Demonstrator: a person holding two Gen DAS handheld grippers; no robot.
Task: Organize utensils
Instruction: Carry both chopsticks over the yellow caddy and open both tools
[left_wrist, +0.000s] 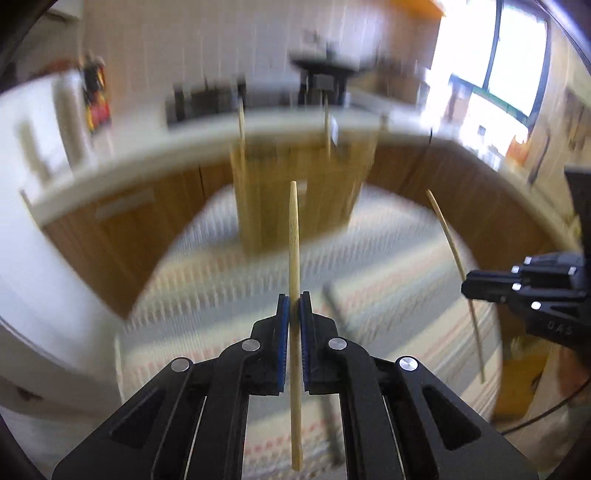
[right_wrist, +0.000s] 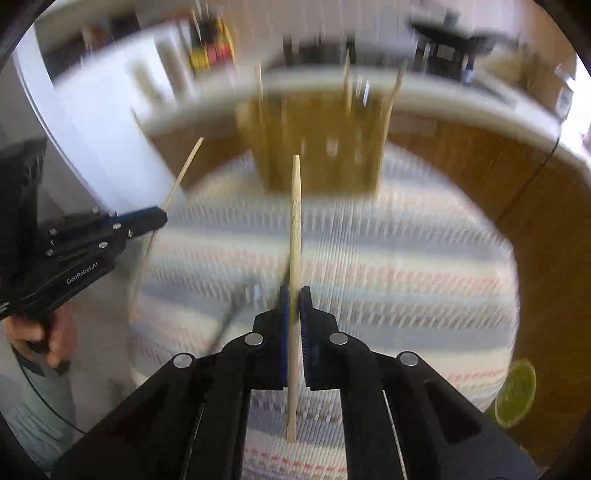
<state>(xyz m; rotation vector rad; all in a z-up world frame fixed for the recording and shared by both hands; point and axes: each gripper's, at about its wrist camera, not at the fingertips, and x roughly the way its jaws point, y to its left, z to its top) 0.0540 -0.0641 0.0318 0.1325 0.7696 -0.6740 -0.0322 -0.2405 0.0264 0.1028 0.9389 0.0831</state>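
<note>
My left gripper (left_wrist: 294, 300) is shut on a wooden chopstick (left_wrist: 294, 236) that points forward, above the striped cloth (left_wrist: 388, 295). My right gripper (right_wrist: 294, 295) is shut on a second wooden chopstick (right_wrist: 295, 221). Each gripper shows in the other's view: the right gripper (left_wrist: 466, 286) with its chopstick (left_wrist: 445, 229) at the right, the left gripper (right_wrist: 162, 219) with its chopstick (right_wrist: 184, 170) at the left. A wooden utensil holder (right_wrist: 317, 147) with several sticks upright in it stands at the far edge of the cloth; it also shows in the left wrist view (left_wrist: 295, 184). Both views are motion-blurred.
A white counter (left_wrist: 147, 155) with wooden cabinets curves behind the table. A dark thin utensil (right_wrist: 229, 321) lies on the cloth (right_wrist: 406, 258) near my right gripper. A yellow-green round object (right_wrist: 515, 393) sits at the cloth's right edge. A bright window (left_wrist: 491, 55) is at the back right.
</note>
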